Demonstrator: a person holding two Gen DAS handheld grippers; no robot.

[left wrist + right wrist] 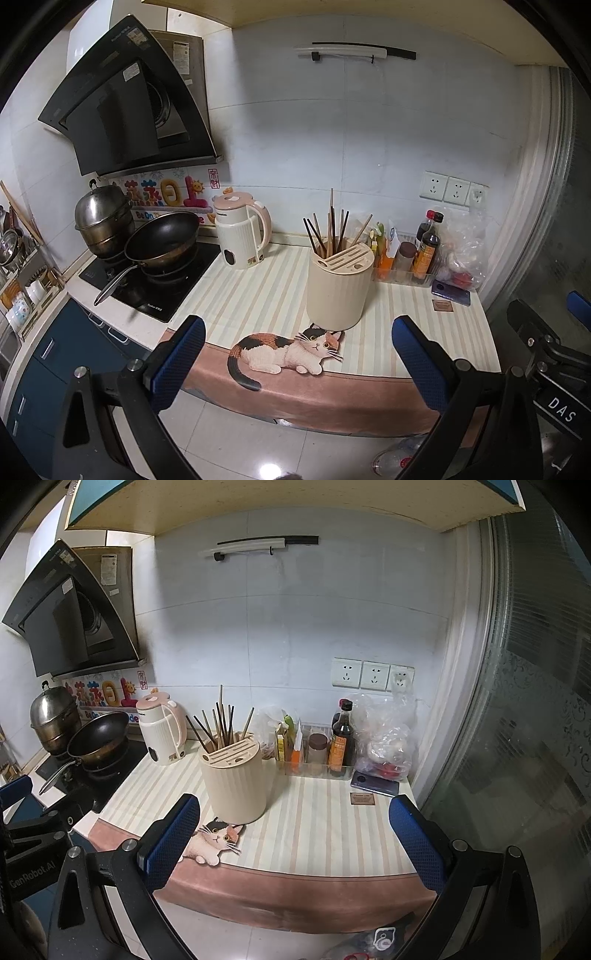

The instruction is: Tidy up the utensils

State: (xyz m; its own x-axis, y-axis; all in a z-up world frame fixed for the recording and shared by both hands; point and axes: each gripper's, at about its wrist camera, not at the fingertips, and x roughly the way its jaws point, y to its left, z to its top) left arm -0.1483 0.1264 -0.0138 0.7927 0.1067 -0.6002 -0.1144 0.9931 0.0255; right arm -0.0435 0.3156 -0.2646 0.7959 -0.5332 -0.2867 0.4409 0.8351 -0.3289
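A cream ribbed utensil holder (338, 284) stands on the striped mat, with several chopsticks (330, 230) upright in its back slot. It also shows in the right wrist view (236, 779) with its chopsticks (221, 723). My left gripper (297, 363) is open and empty, held off the counter's front edge, short of the holder. My right gripper (295, 843) is open and empty, also in front of the counter, with the holder ahead to its left. The right gripper's body shows at the right edge of the left wrist view (546, 339).
A striped mat with a cat picture (288, 349) covers the counter. A pink kettle (242, 230), a wok (162, 240) and a steel pot (103, 218) stand at the left. Sauce bottles (341, 738), a plastic bag (388, 738) and a phone (375, 784) are at the back right. A glass door (517, 701) is on the right.
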